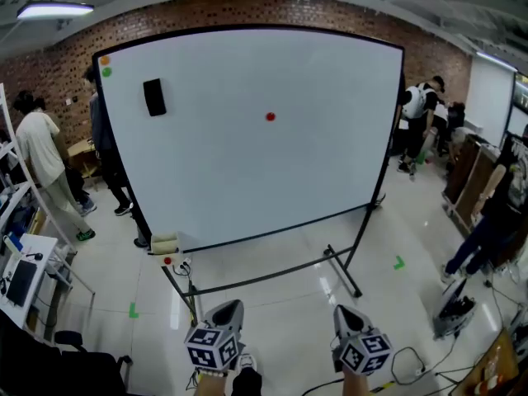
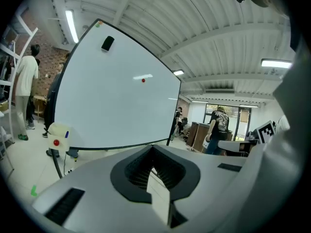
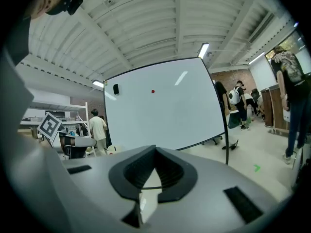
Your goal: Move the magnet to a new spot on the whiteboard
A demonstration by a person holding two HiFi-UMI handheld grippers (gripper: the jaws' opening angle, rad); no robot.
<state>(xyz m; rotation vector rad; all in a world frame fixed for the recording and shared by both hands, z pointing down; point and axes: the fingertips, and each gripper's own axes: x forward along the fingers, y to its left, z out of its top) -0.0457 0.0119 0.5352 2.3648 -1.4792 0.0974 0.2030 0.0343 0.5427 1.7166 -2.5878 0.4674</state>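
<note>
A small red magnet [image 1: 270, 116] sticks to the upper middle of a large rolling whiteboard [image 1: 247, 188]. It also shows as a red dot, the magnet [image 2: 143, 80] in the left gripper view and the magnet [image 3: 153, 91] in the right gripper view. Both grippers hang low in front of the board, well short of it. My left gripper [image 1: 229, 307] [image 2: 153, 149] is shut with nothing in it. My right gripper [image 1: 345, 312] [image 3: 155, 150] is shut too, with nothing between its jaws.
A black eraser [image 1: 154, 97] and two small magnets, orange [image 1: 105, 60] and green [image 1: 106, 72], sit at the board's upper left. A cream holder [image 1: 165, 243] hangs at its lower left corner. The stand's feet [image 1: 342, 271] reach forward. People stand left [image 1: 45, 167] and right [image 1: 487, 221]; cables [image 1: 412, 365] lie on the floor.
</note>
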